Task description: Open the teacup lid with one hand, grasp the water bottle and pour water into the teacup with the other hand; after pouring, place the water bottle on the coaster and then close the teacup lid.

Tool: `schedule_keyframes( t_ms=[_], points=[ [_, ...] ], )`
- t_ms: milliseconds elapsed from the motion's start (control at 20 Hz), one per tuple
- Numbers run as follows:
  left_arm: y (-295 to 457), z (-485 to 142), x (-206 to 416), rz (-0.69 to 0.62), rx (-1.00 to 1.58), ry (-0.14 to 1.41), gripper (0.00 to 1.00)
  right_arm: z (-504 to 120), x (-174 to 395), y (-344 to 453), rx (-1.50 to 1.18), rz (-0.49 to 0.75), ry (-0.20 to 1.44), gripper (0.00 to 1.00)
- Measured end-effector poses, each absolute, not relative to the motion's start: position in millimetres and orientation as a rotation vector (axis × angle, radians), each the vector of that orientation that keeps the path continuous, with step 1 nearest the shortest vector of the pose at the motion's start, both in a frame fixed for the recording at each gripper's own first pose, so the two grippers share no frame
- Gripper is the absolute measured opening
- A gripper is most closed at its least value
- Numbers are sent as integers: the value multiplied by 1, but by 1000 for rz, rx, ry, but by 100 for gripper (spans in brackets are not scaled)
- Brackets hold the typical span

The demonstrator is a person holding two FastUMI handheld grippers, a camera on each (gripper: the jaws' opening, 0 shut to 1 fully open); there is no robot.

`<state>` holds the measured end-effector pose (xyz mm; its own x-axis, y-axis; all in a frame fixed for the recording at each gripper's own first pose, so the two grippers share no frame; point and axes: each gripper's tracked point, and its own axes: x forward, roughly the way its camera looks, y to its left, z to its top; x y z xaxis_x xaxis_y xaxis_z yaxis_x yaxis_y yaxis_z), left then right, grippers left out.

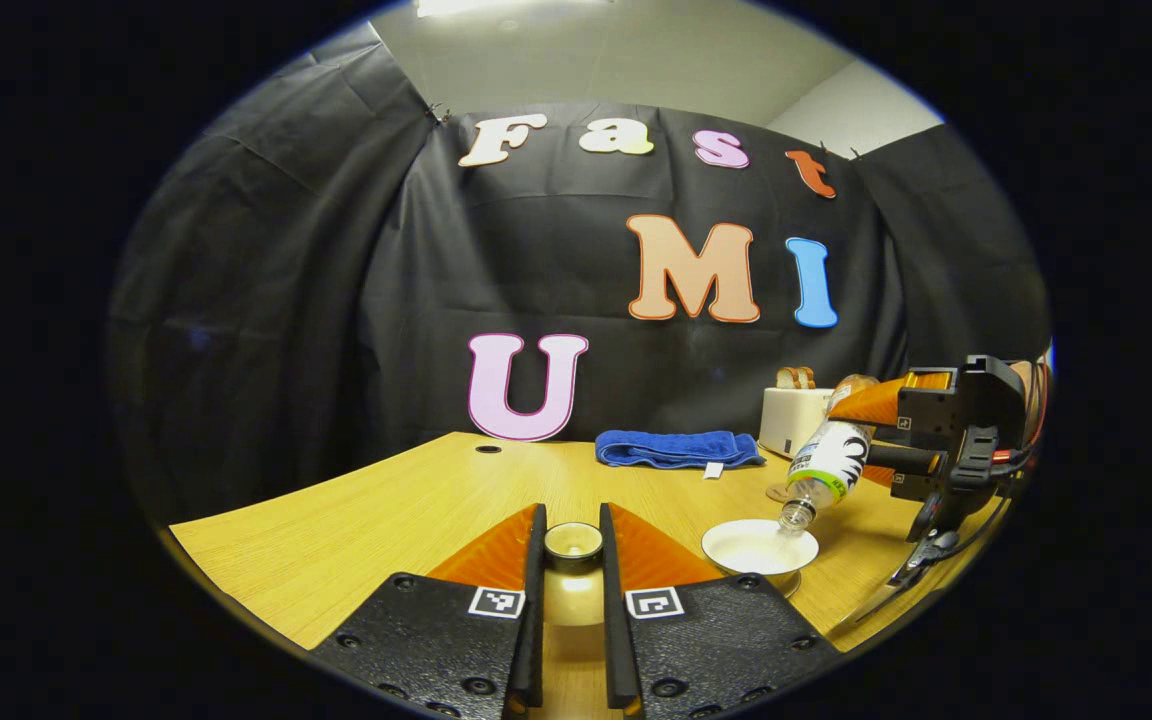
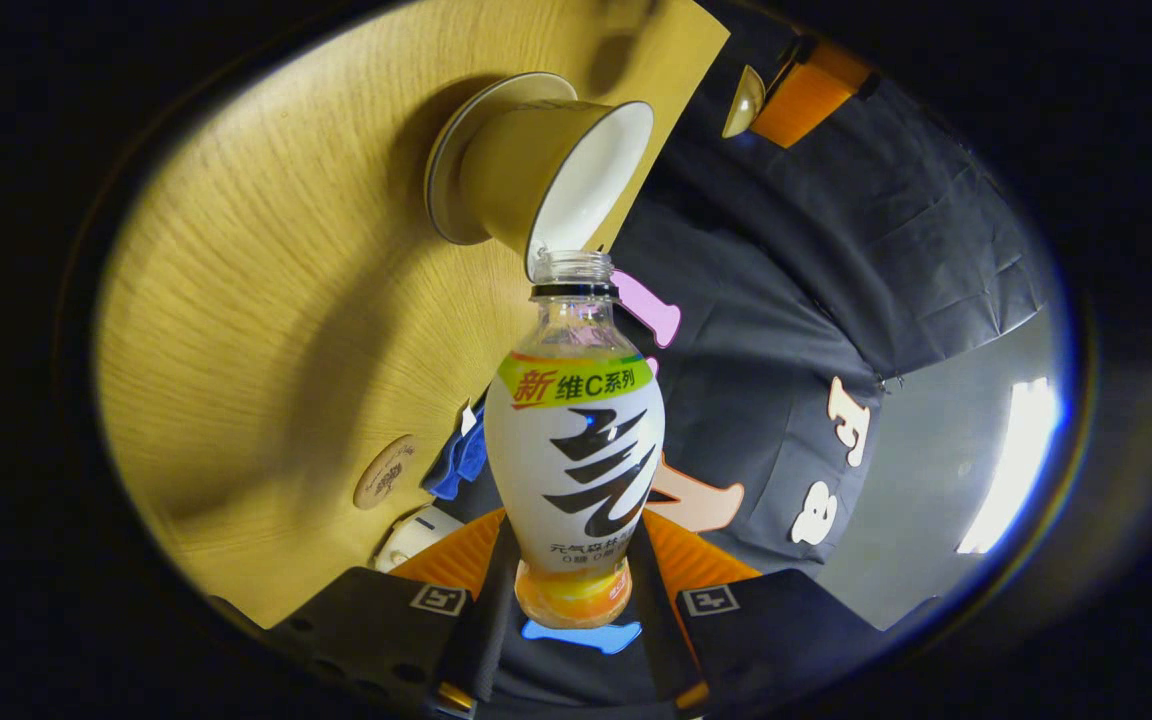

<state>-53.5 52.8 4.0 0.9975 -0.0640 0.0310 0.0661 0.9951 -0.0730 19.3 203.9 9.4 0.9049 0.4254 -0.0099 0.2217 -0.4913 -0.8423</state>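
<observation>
The cream teacup [image 1: 759, 548] stands without its lid on its saucer, right of my left gripper [image 1: 573, 520]. That gripper is shut on the teacup lid [image 1: 573, 585], held just above the table. My right gripper [image 2: 571, 540] is shut on the water bottle [image 2: 576, 450], gripping it near the base. The bottle [image 1: 826, 465] is uncapped and tilted steeply, its mouth at the cup's rim [image 2: 591, 165]. In the left gripper view the right gripper [image 1: 901, 430] is at the far right. A round brown coaster [image 2: 386, 472] lies on the table beyond the cup.
A folded blue towel [image 1: 676, 448] lies at the back of the wooden table [image 1: 356, 530]. A white toaster [image 1: 794, 418] with bread in it stands at the back right. The left gripper [image 2: 786, 95] with the lid is beyond the cup in the right gripper view.
</observation>
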Motion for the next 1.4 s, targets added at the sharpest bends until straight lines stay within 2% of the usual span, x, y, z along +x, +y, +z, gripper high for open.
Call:
schedule_keyframes(
  t_ms=[650, 900, 950, 1400],
  points=[
    [54, 7, -53, -59, -79, -37, 22, 7, 21, 205, -2085, 291, -446, 62],
    [55, 4, -53, -54, -73, -30, 22, -7, 26, 191, -1854, 314, -294, 65],
    [55, 4, -53, -52, -69, -28, 22, -9, 26, 191, -1811, 317, -273, 61],
    [53, 3, -52, -42, -36, -17, 22, -30, 6, 192, -1378, 402, -108, 65]
  ],
)
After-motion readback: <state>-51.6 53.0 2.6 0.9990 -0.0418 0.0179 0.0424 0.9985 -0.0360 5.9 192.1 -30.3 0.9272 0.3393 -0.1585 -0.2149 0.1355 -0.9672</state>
